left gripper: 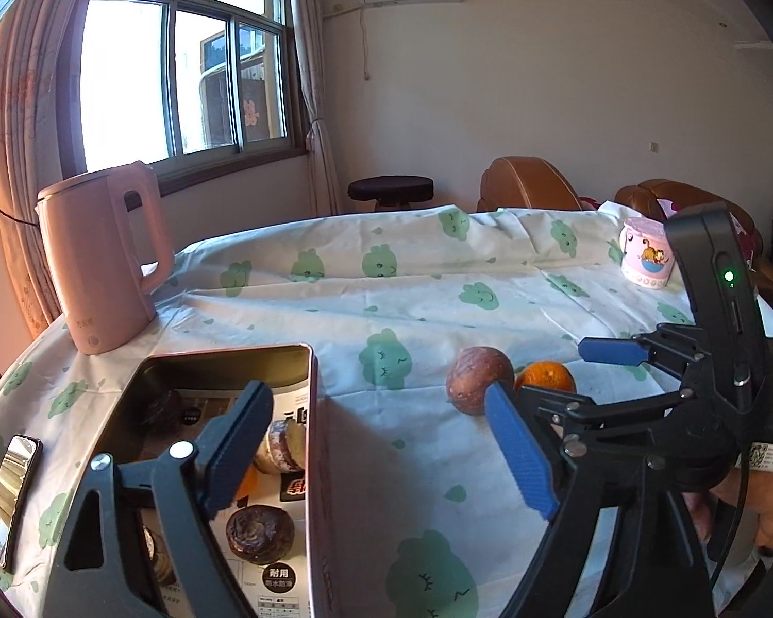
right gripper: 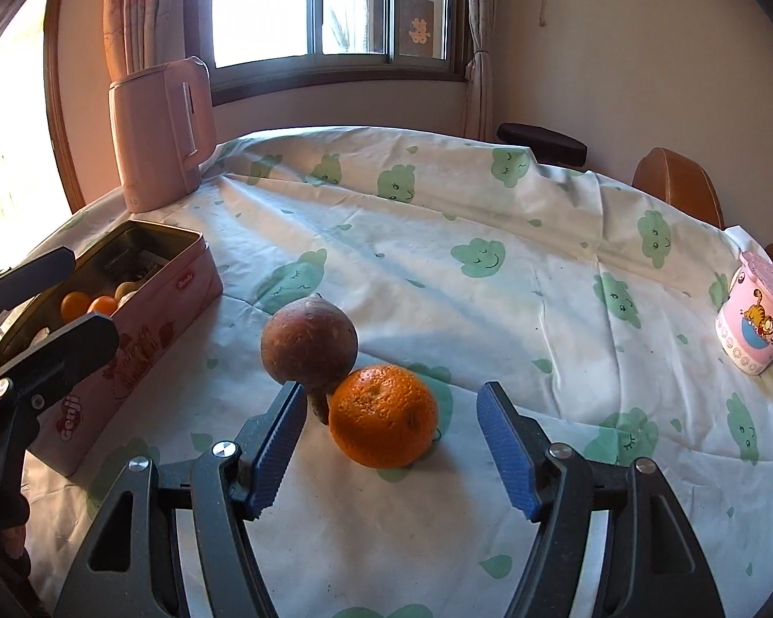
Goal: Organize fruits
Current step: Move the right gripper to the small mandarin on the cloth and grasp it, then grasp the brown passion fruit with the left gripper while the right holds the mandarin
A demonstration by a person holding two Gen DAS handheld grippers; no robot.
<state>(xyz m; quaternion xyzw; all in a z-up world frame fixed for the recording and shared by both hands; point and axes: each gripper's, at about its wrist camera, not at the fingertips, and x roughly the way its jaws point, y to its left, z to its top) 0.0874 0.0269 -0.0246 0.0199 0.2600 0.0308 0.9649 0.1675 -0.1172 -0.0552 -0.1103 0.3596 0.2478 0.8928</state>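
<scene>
Our right gripper stands spread wide over the cloud-print tablecloth, its ribbed blue pads either side of an orange that sits just ahead between them, touching neither. Pressed against the orange's far left side is a dull, reddish-brown round fruit, rough-skinned with a small nub on top; a smaller brownish piece peeks out beneath it, too hidden for us to name.

Our left gripper is also spread, holding nothing. Its left finger hangs over the open pink tin, its right finger over bare cloth. In the tin below it lie dark wrinkled round fruits, a cut pale piece and printed paper lining; from the right camera, small orange fruits show inside as well. The tin is rectangular metal with rounded corners and red lettering on its side.

Ahead and left of both grippers stands a matte pink kettle. Far to the right sits a pink cartoon cup with a lid. A glossy phone lies left of the tin, by the table's edge. The thin cloth is creased in long ridges.
</scene>
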